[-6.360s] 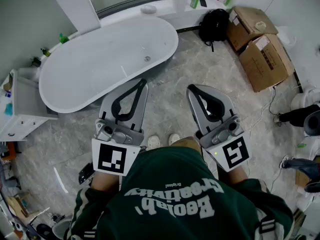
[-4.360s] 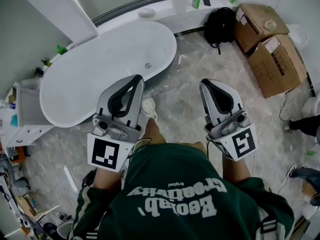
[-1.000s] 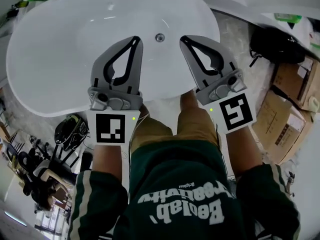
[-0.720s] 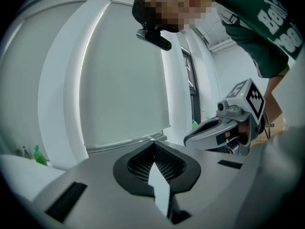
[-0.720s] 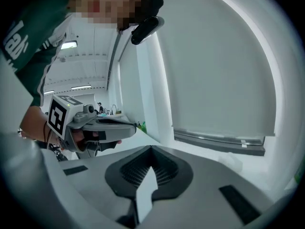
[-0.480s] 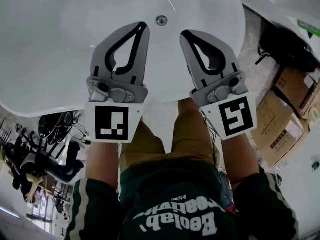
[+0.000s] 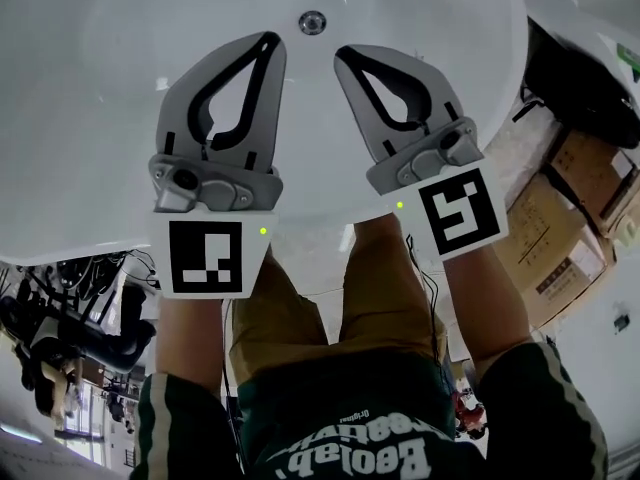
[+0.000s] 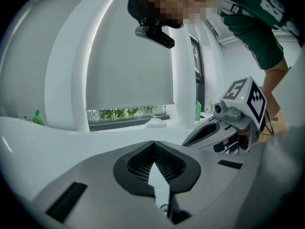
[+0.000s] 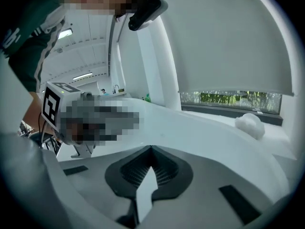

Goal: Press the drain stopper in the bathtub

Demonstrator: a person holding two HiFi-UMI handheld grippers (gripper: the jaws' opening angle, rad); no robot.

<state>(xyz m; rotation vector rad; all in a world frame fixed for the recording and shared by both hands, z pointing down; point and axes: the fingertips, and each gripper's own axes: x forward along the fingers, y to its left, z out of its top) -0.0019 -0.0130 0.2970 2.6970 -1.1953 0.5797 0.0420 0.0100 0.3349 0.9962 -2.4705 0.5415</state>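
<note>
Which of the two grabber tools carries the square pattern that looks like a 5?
The right gripper: its tilted cube shows the 5-like mark; the left gripper has a blocky one.

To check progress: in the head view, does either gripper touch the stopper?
No, bare tub shows between the stopper and the tips of the left gripper and right gripper.

Head view: looks steeply down from above the person onto the bathtub (image 7: 90,118), left claw (image 7: 268,40) and right claw (image 7: 340,50) mid-frame. Left gripper view: low and close inside the bathtub, facing the window (image 8: 126,112). Right gripper view: shares that window (image 9: 238,98), right of frame.
</note>
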